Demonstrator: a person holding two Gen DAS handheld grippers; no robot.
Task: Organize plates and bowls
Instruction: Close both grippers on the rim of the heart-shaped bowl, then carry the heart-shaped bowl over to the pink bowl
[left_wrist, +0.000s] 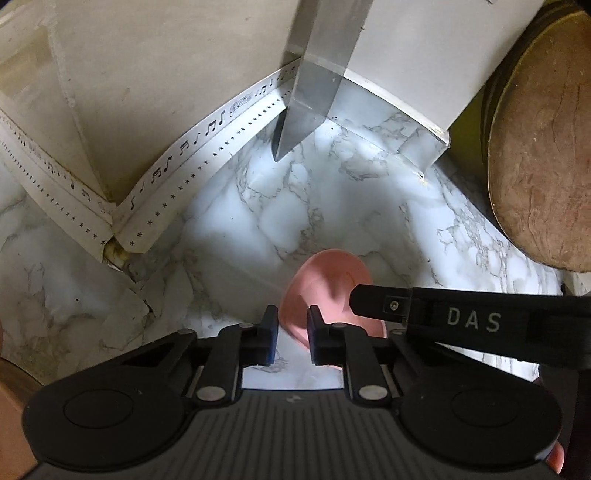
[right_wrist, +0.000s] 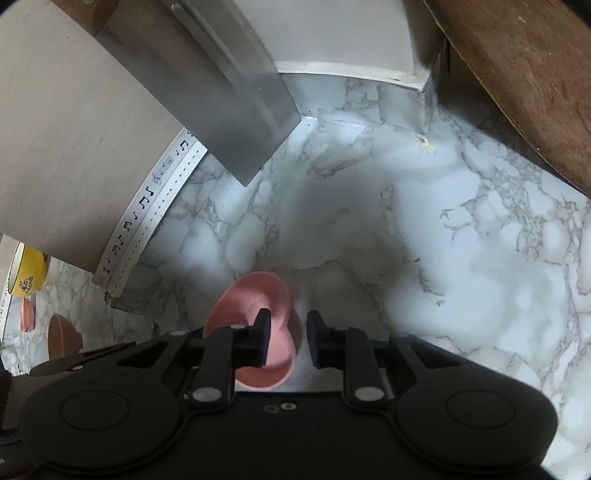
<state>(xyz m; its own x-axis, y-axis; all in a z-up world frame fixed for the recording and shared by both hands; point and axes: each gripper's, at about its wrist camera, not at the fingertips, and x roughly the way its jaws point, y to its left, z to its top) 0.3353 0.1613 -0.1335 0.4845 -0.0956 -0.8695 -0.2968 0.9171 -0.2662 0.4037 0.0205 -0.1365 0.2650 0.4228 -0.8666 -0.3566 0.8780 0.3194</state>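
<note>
Pink bowl on the marble counter, tilted, gripped at opposite sides of its rim. Left gripper narrowed onto the rim, apparently pinching it, though the contact is partly hidden. Right gripper likewise drawn in, rim at its left finger. In the right wrist view, far left: yellow cup, brown bowl. Upper right: round wooden board.

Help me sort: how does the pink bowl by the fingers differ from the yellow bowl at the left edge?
The pink bowl is plain; the yellow bowl has a dark rim line and a printed mark. The pink bowl sits at the right gripper; the yellow bowl far off. Both rest on the marbled counter.
</note>
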